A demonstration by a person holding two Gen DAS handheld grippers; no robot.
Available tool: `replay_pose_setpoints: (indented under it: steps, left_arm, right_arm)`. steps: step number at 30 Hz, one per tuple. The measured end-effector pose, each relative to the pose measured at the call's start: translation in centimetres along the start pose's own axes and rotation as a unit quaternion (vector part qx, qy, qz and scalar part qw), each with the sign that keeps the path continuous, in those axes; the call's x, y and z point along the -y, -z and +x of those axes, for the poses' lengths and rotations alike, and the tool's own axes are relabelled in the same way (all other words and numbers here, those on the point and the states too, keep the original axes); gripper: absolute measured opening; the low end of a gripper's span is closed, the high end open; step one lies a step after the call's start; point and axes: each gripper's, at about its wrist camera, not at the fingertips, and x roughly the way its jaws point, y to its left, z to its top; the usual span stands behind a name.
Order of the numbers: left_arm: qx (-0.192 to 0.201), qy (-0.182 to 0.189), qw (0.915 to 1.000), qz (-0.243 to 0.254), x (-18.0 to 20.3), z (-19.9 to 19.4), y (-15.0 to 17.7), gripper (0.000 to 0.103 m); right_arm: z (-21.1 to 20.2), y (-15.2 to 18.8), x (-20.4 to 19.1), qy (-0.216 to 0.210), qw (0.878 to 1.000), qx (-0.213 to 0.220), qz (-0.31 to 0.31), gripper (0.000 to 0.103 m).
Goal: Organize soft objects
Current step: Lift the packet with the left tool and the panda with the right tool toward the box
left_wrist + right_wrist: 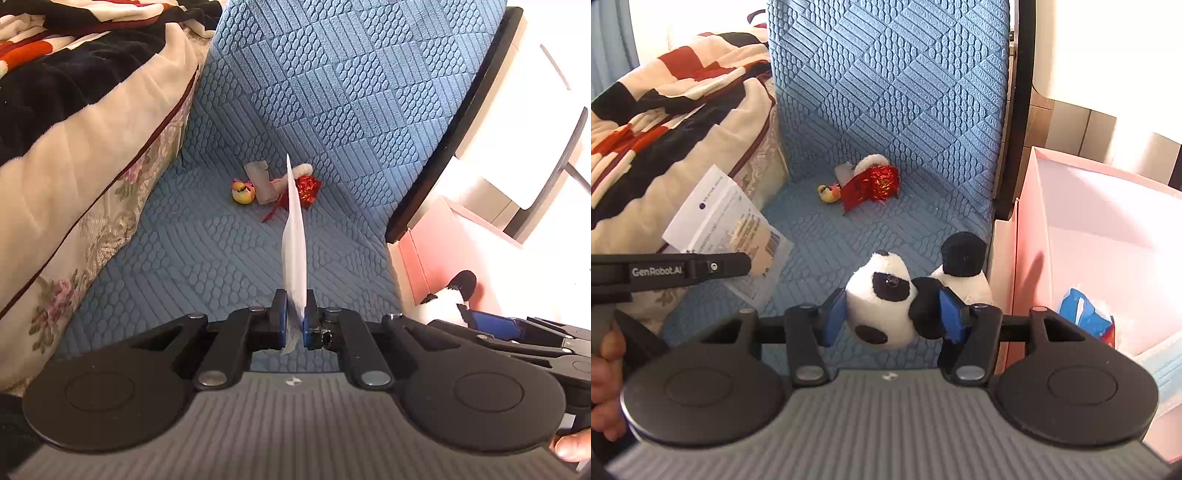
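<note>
My left gripper (294, 317) is shut on a flat white packet (294, 243), held edge-on above the blue sofa seat (192, 258); the right wrist view shows the packet's printed face (727, 225). My right gripper (892, 314) is shut on a black-and-white panda plush (886, 299), held above the seat's right edge; the plush also shows in the left wrist view (448, 299). At the back of the seat lie a small yellow bird toy (243, 192), a grey-white soft piece (264, 182) and a red foil item (871, 186).
A pink box (1089, 236) stands right of the sofa, with a blue packet (1084, 308) and a face mask inside. Folded blankets and a floral quilt (74, 147) are piled at the left. The black sofa frame (1021, 110) runs along the right.
</note>
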Motion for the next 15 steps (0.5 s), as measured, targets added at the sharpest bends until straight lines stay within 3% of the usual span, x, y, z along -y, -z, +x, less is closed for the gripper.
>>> replay_pose_setpoints:
  steps: [15]
  left_arm:
    - [-0.004, -0.012, 0.9999, -0.011, 1.8, -3.5, 1.1, 0.010]
  right_arm:
    - [-4.0, 0.8, 0.2, -0.005, 1.000, 0.003, 0.004, 0.057]
